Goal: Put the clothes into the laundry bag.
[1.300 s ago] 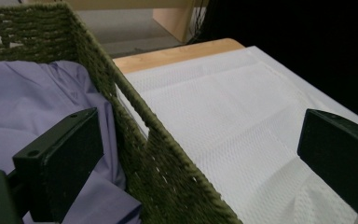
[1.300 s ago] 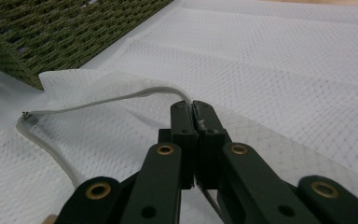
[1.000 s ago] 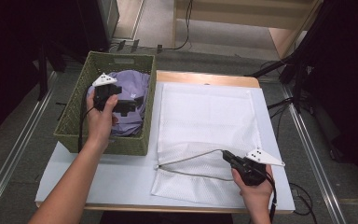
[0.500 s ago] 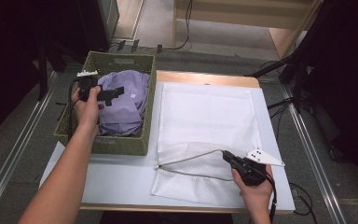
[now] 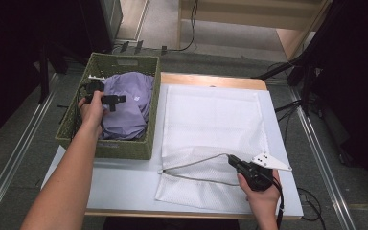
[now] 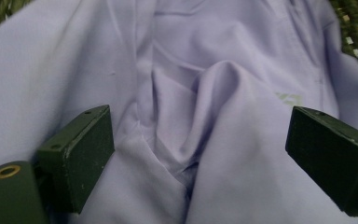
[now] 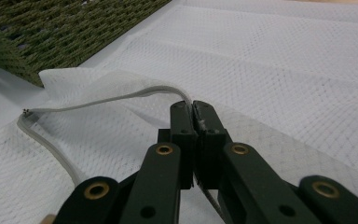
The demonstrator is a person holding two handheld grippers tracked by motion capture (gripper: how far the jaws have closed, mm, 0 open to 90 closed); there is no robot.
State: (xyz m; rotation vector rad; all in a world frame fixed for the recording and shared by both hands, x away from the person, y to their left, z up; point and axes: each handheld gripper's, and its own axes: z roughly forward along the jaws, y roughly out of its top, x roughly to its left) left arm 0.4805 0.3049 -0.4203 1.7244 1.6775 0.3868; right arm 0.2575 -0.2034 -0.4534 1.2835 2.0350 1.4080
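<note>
A crumpled lilac shirt [image 5: 129,103] [image 6: 200,107] lies in a green woven basket [image 5: 120,146] at the table's left. My left gripper [image 5: 117,99] [image 6: 198,149] hovers just over the shirt with its jaws wide open, one on each side of a fold. A white mesh laundry bag [image 5: 211,124] [image 7: 279,60] lies flat on the table to the right of the basket. My right gripper [image 5: 232,160] [image 7: 193,112] is shut on the bag's grey zipper edge [image 5: 196,160] [image 7: 121,95] and lifts it, so the mouth gapes toward the basket.
The green woven basket [image 7: 51,28] stands close to the bag's open mouth. A white table top [image 5: 120,184] shows bare in front of the basket. Metal floor rails [image 5: 9,163] run along both sides of the table.
My left gripper has swung from above the shirt's middle to the basket's left side and lowered onto the shirt. The right gripper has stayed put, holding the bag's edge.
</note>
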